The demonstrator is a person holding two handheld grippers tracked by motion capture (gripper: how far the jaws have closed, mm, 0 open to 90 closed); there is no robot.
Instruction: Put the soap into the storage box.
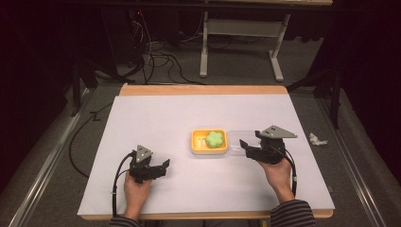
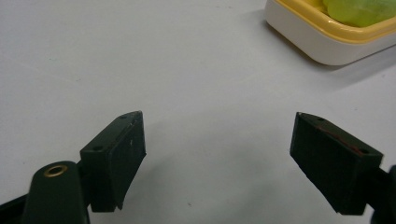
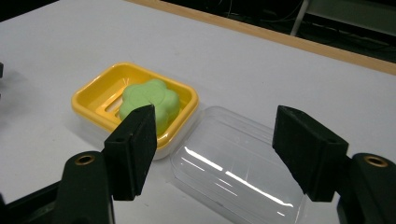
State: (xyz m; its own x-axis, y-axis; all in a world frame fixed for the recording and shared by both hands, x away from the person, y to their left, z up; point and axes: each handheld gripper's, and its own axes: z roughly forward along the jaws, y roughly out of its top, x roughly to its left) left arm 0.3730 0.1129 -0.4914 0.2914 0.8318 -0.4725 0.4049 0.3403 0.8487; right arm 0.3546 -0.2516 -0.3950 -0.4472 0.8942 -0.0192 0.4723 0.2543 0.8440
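Note:
A yellow soap dish (image 1: 196, 142) (image 3: 88, 100) (image 2: 308, 39) sits mid-table and holds a green flower-shaped soap (image 1: 214, 139) (image 3: 150, 100) (image 2: 359, 10). A clear plastic lid (image 1: 235, 140) (image 3: 233, 172) lies flat on the table, touching the dish's right side. My right gripper (image 1: 244, 145) (image 3: 215, 156) is open, its jaws spread above the lid's near edge. My left gripper (image 1: 164, 165) (image 2: 217, 158) is open over bare white table, left of and nearer than the dish, with nothing between its jaws.
A white sheet (image 1: 156, 118) covers the wooden table (image 1: 203, 90). A crumpled white scrap (image 1: 318, 139) lies on the floor beyond the table's right edge. Cables (image 1: 161, 59) and a desk frame (image 1: 241, 28) stand on the floor behind the table.

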